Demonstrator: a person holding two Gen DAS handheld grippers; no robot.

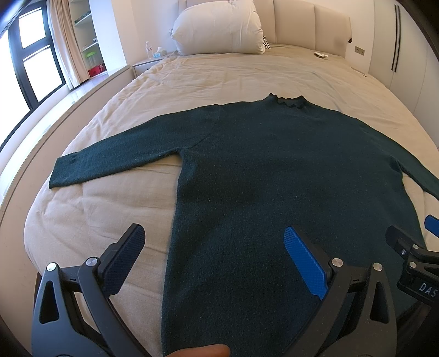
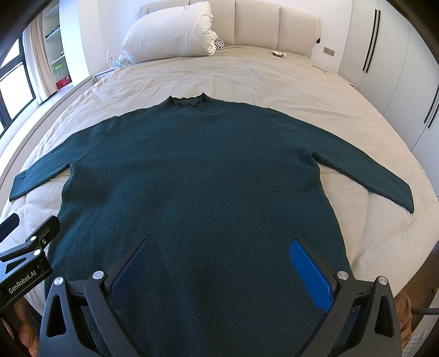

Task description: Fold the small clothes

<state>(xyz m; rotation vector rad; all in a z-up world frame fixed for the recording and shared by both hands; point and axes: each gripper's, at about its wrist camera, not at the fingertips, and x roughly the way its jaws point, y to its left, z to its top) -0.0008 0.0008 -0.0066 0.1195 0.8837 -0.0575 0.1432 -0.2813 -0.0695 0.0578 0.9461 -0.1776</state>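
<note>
Bright daylight enters through the window (image 1: 35,55) at the left, which is blown out to white. The bed (image 1: 219,77) is evenly lit, with soft shadows. Fisheye distortion bends the edges; the corners are dark and blurred.

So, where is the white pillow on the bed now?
The white pillow stands at the far end of the bed, against the headboard, left of centre in both views, beyond the collar of the dark green sweater.

"GenRobot.AI" stands on the left claw (image 2: 16,222) body; "DAS" shows on the right claw (image 1: 411,233)
</note>
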